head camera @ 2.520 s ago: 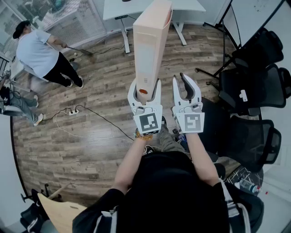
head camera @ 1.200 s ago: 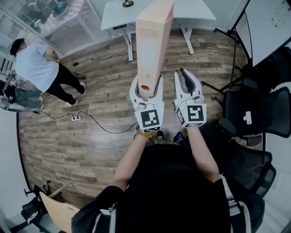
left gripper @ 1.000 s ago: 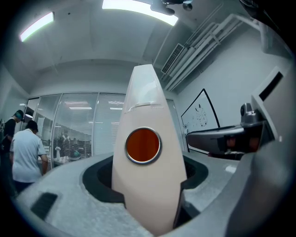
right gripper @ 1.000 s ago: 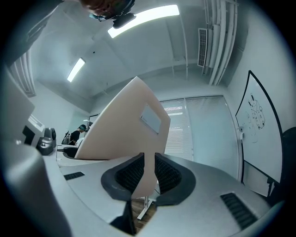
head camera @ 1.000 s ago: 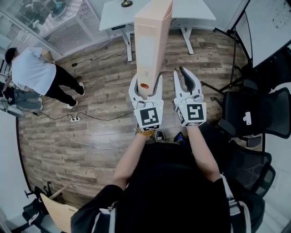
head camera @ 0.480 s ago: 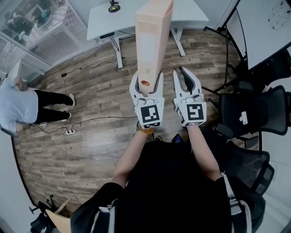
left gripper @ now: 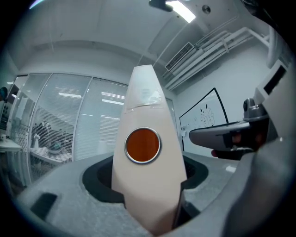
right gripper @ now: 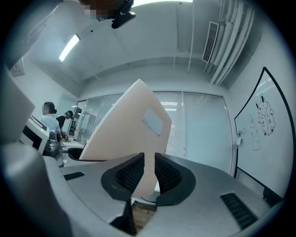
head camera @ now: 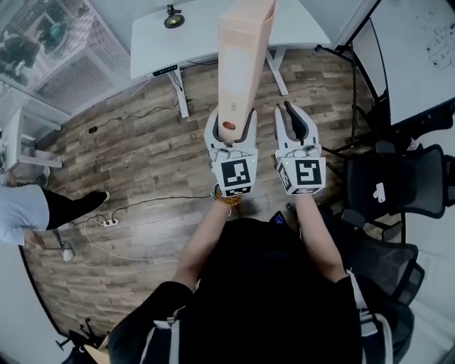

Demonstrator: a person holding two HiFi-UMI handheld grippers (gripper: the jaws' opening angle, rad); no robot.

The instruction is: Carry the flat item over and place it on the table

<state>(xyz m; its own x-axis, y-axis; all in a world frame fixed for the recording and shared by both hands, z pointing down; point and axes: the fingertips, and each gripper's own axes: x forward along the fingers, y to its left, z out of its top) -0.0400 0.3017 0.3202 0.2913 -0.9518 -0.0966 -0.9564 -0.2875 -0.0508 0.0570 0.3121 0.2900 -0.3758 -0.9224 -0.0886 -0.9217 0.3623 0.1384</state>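
Note:
The flat item is a peach lever-arch binder (head camera: 242, 57) with a round orange-lined finger hole in its spine. It stands upright in my left gripper (head camera: 231, 126), whose jaws are shut on the lower spine (left gripper: 148, 194). In the left gripper view the binder fills the space between the jaws. My right gripper (head camera: 293, 122) is held level beside it, to the right and apart from the binder. Its pads (right gripper: 134, 172) stand almost together, with only a thin slit and nothing between them. The binder (right gripper: 125, 134) shows behind them. The white table (head camera: 178, 43) lies ahead across the wood floor.
A small dark lamp (head camera: 171, 18) stands on the table. Black office chairs (head camera: 402, 192) and a stand (head camera: 353, 85) crowd the right side under a whiteboard (head camera: 419, 43). A cable and power strip (head camera: 108, 222) lie on the floor at left, near a person (head camera: 21, 213).
Both grippers have travelled forward with the binder; the white table is nearer and fuller in view. The person at left has slid to the lower left edge. Both grips look unchanged.

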